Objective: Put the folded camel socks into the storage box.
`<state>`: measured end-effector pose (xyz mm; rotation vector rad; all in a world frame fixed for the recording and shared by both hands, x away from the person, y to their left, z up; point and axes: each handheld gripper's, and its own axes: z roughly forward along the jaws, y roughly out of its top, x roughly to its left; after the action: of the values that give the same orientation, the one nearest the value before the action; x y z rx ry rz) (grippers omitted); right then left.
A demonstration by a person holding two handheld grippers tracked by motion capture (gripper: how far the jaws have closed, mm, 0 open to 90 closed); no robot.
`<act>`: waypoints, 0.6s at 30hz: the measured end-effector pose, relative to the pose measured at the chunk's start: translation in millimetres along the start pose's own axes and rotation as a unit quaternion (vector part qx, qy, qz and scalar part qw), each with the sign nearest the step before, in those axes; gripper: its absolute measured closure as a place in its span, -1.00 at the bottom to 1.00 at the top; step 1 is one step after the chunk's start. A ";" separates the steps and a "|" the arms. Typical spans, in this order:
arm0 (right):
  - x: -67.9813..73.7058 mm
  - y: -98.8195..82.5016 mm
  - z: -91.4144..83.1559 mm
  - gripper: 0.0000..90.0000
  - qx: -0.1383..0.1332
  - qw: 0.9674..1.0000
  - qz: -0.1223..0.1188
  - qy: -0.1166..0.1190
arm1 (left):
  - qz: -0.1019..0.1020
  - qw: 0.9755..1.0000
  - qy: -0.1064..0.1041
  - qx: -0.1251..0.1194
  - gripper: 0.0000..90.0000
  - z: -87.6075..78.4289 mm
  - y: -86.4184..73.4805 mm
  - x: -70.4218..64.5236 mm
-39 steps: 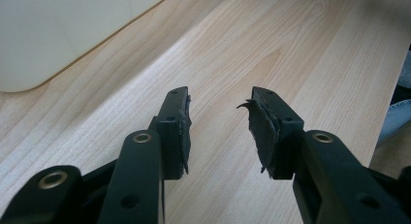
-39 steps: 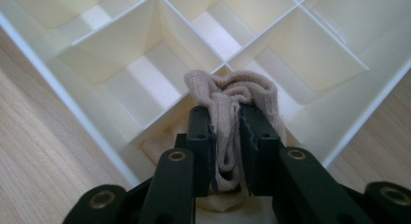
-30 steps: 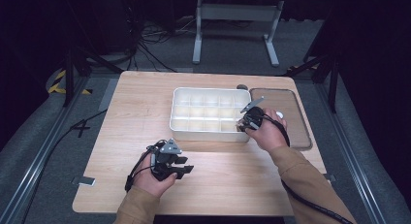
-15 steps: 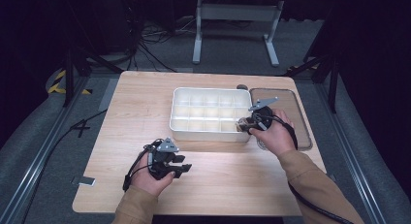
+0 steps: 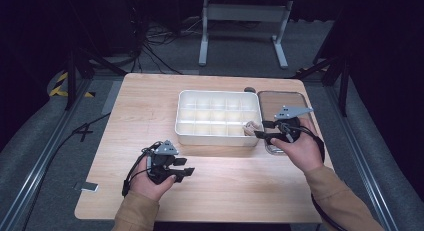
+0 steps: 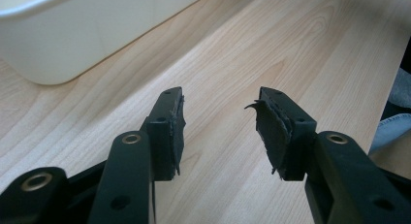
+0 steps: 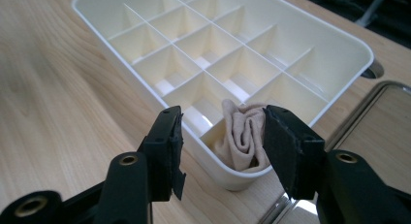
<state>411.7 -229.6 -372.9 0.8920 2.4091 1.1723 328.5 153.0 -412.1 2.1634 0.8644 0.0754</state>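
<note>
The rolled beige cloth [image 7: 242, 136] sits in the near-right corner compartment of the white divided tray [image 5: 218, 116], so the placing step looks finished. The right claw [image 5: 261, 130] has just been opening; its jaws stand apart just outside that corner, with nothing between them and the cloth beyond. Next, it probably needs to draw clear without snagging the fabric. The left claw [image 5: 185, 167] rests wide and empty on the worktop [image 5: 240, 181]. The metal tray [image 5: 282, 98] beside the organiser is partly hidden by the right hand, so its contents are hard to make out.
</note>
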 end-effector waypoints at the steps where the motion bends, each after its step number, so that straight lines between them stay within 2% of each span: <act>1: 1.3 -1.3 -3.6 0.08 -0.005 1.000 -0.003 0.003 | 0.001 1.000 -0.002 -0.004 0.18 -0.9 0.4 0.1; 7: 9.0 -7.8 -21.5 0.04 -0.024 0.999 -0.008 0.028 | 0.006 1.000 -0.008 -0.008 0.15 -3.2 1.8 -0.2; 8: 10.8 -9.1 -24.2 0.01 -0.025 0.999 -0.009 0.036 | 0.011 1.000 -0.012 -0.008 0.15 -3.7 1.6 -1.2; 9: 13.9 -12.5 -27.4 -0.06 -0.015 0.998 -0.012 0.056 | 0.019 1.000 -0.013 -0.008 0.12 -4.7 1.6 -1.3; 10: 15.9 -14.8 -28.4 -0.05 -0.012 0.998 -0.017 0.064 | 0.029 0.999 -0.027 -0.009 0.10 -7.5 0.8 -2.8; 13: 20.9 -22.5 -31.8 -0.08 -0.019 0.997 -0.024 0.066 | 0.031 0.999 -0.036 -0.013 0.09 -11.8 -0.5 -3.8; 18: 28.2 -34.5 -36.2 -0.18 -0.034 0.996 -0.018 0.078 | 0.037 0.998 -0.039 -0.014 0.09 -13.6 -0.4 -2.3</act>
<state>357.9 -248.8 -378.2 0.7580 2.4792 1.3475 322.2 160.6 -402.5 2.1573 0.7356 0.0395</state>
